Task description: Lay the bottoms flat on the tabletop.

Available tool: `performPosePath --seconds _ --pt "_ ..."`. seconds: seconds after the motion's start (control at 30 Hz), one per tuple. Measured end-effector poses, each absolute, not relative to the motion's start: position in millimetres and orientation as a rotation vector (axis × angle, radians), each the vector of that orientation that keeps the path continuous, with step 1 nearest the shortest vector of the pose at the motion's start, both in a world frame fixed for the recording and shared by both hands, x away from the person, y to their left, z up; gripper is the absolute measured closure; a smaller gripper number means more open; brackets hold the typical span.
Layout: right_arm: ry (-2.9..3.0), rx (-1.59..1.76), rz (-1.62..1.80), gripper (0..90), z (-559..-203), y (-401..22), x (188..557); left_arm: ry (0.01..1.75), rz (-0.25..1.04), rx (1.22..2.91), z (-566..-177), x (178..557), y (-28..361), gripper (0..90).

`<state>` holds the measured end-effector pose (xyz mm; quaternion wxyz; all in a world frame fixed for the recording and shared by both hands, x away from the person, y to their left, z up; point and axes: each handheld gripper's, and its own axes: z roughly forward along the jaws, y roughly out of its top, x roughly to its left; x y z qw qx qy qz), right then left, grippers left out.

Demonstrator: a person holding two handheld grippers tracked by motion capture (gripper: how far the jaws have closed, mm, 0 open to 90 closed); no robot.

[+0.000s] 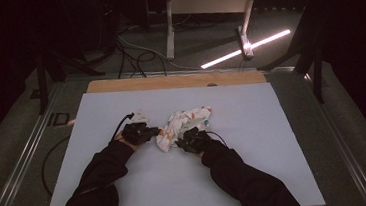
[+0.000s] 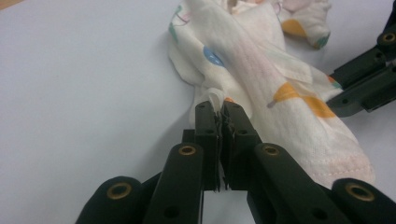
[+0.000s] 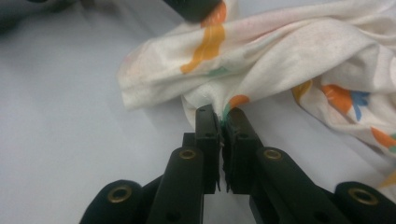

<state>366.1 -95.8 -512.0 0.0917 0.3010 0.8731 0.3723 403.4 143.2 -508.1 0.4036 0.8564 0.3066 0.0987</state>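
Cloth (image 1: 183,125) lies crumpled on the table (image 1: 277,165). Left gripper (image 2: 221,109) and right gripper (image 3: 220,114) each pinch its edge.

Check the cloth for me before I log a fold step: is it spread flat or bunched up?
Bunched up. The cloth lies crumpled in ridges on the white table, pinched at one edge by each shut gripper.

I find no legible text, label, brand, number or sign. The crumpled white cloth (image 2: 261,79) carries only orange, blue and green printed shapes; no lettering can be read there.
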Motion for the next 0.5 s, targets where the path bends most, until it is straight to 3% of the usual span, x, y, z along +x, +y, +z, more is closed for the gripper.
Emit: performPosePath --seconds 0.5 --pt "2.628 0.804 1.036 86.4 -504.1 -125.3 347.9 0.792 0.269 2.166 -497.2 394.5 165.5 86.6"
